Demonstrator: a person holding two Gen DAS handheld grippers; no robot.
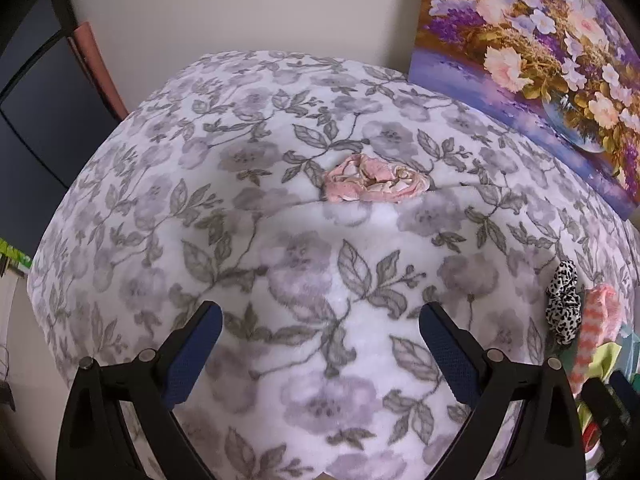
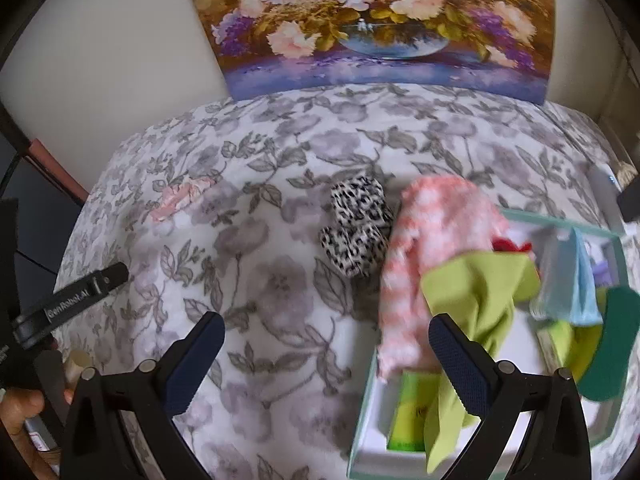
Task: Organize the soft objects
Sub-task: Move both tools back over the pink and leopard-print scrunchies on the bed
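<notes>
A crumpled pink cloth (image 1: 374,178) lies on the floral blanket (image 1: 280,260), ahead of my open, empty left gripper (image 1: 320,332); it also shows faintly in the right wrist view (image 2: 180,196). A black-and-white spotted scrunchie (image 2: 356,226) lies on the blanket ahead of my open, empty right gripper (image 2: 326,344); it shows at the left wrist view's right edge (image 1: 564,302). A pink-and-white fuzzy cloth (image 2: 432,248) and a lime green cloth (image 2: 476,292) hang over the rim of a pale teal box (image 2: 368,420). A light blue cloth (image 2: 576,288) and a dark green piece (image 2: 612,344) sit in the box.
A flower painting (image 2: 372,20) leans on the wall behind the blanket. The left gripper's body (image 2: 68,304) and the holding hand show at the right wrist view's left edge. A dark panel (image 1: 36,120) stands left of the blanket.
</notes>
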